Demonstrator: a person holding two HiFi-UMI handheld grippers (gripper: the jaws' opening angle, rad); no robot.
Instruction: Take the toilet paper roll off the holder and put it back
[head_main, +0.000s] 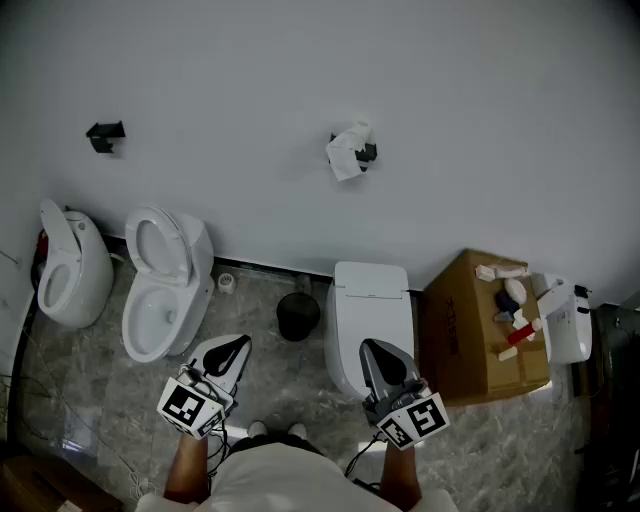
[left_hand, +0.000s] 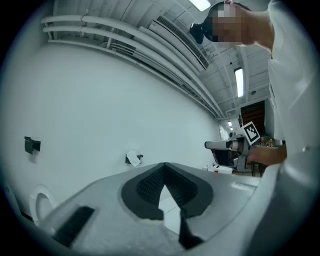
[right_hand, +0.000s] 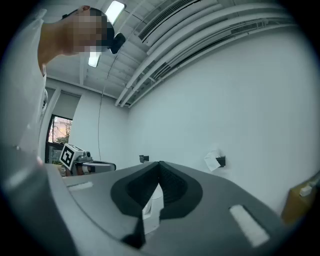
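Note:
The toilet paper roll hangs on a black holder high on the white wall, with a loose sheet drooping from it. It also shows small in the left gripper view as the roll and in the right gripper view as the roll. My left gripper and right gripper are held low near my body, far from the roll, pointing toward the wall. Both the left gripper and the right gripper have their jaws shut with nothing in them.
A second, empty black holder sits on the wall at left. On the floor stand two white toilets at left, a black bin, a closed white toilet and a cardboard box with small items on top.

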